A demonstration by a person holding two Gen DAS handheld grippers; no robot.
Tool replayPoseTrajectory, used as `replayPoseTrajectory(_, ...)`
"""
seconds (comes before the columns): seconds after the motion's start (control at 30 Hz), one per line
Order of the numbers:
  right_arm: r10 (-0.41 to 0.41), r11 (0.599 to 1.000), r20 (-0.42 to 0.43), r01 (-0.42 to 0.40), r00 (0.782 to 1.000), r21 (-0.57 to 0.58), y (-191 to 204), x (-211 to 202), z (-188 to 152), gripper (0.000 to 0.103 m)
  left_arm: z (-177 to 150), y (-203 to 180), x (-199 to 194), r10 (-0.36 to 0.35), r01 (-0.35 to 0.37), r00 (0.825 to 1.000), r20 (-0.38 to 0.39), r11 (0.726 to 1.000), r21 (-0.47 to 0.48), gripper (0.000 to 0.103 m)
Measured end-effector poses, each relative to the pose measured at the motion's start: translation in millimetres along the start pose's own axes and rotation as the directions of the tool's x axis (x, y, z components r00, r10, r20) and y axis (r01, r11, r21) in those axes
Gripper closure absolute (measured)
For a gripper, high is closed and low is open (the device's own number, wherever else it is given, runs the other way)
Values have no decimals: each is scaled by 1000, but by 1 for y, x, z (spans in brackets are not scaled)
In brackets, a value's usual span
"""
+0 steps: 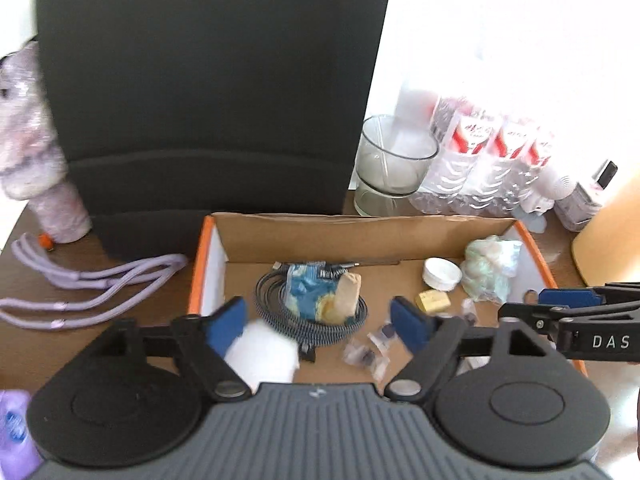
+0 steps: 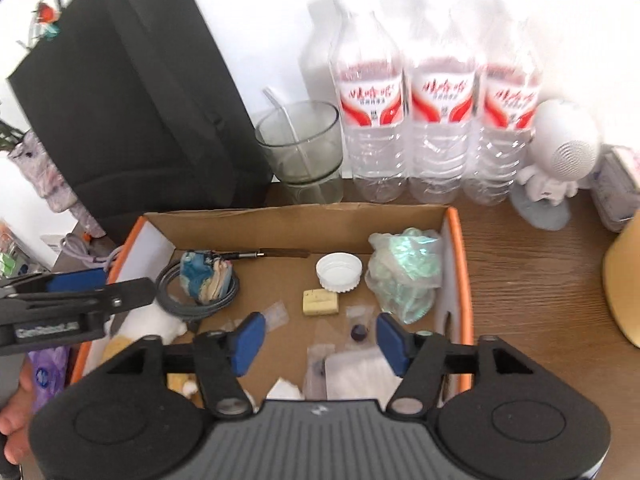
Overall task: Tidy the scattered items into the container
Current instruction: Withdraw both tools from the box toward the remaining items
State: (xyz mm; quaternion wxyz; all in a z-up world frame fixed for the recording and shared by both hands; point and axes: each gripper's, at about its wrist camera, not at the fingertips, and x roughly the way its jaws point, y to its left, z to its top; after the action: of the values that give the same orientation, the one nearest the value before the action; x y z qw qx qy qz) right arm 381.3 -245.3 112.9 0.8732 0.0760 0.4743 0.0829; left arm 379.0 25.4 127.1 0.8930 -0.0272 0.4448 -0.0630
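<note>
The container is a cardboard box with an orange rim (image 1: 196, 264), (image 2: 464, 280) on a wooden desk. Inside lie a coiled cable (image 1: 272, 312), a blue and yellow packet (image 1: 310, 292), a white cap (image 2: 339, 271), a yellow block (image 2: 320, 301), a crumpled green-white bag (image 2: 404, 272), small clear sachets (image 1: 372, 348) and a pen (image 2: 276, 254). My left gripper (image 1: 320, 322) hangs open over the box, with a white fluffy item (image 1: 264, 350) beside its left finger. My right gripper (image 2: 322, 338) is open above a sachet with a dark bead (image 2: 359, 334) and a white packet (image 2: 360, 372).
A black bag (image 1: 208, 80) stands behind the box. A glass (image 2: 300, 148), three water bottles (image 2: 440, 120) and a white figurine (image 2: 560, 160) line the back. A purple cord (image 1: 88, 292) lies left of the box, and a yellow object (image 2: 624, 280) sits at the right.
</note>
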Motion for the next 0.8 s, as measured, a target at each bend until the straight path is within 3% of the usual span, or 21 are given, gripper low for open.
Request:
replayPoseTrajectory(0.03,-9,1000,3,9,1000,-5,2,-8,-3,34,-3,-2,-5,-6,6,1000,-17,1000,0,7)
replayPoseTrajectory(0.13,-31,999,-1,31,1000,-14,7,-29,-15,31,-18,-7,-23,5,-5,998,-56,1000,10,4)
replayPoseTrajectory(0.27,-63,998,4,63,998,-21,14,-49,-37,28,-43,-19,-40,82,-81,996,-28,996,38,1)
replayPoseTrajectory(0.33,-80,996,34,81,996,-31,19,-60,-51,28,-61,-25,-58,151,-152,988,37,988,36,0)
replayPoseTrajectory(0.4,-95,993,148,104,984,-52,28,-76,-73,29,-88,-31,-81,178,-183,965,193,983,8,0)
replayPoseTrajectory(0.47,-101,984,348,144,932,-102,40,-97,-104,28,-123,-37,-106,165,-180,900,403,984,-1,0)
replayPoseTrajectory(0.5,-101,977,444,173,890,-125,46,-105,-123,28,-146,-41,-117,150,-180,838,524,984,7,0)
replayPoseTrajectory(0.53,-94,971,528,195,844,-139,50,-110,-141,25,-168,-47,-125,137,-188,766,628,982,14,0)
replayPoseTrajectory(0.57,-75,968,593,201,802,-150,51,-114,-158,22,-188,-51,-130,127,-203,700,702,979,25,0)
replayPoseTrajectory(0.6,-47,967,640,195,767,-163,52,-117,-174,20,-203,-56,-132,134,-225,665,735,974,26,0)
replayPoseTrajectory(0.63,-21,966,669,187,743,-178,51,-118,-188,15,-213,-60,-133,141,-233,666,733,972,25,0)
replayPoseTrajectory(0.67,-4,964,682,185,731,-192,52,-118,-200,15,-218,-61,-133,139,-224,682,718,974,23,0)
replayPoseTrajectory(0.73,-10,961,680,194,733,-195,53,-120,-215,15,-227,-59,-134,134,-190,725,676,982,9,0)
replayPoseTrajectory(0.8,-10,962,669,191,743,-197,52,-124,-231,15,-243,-57,-139,142,-177,745,651,984,-12,0)
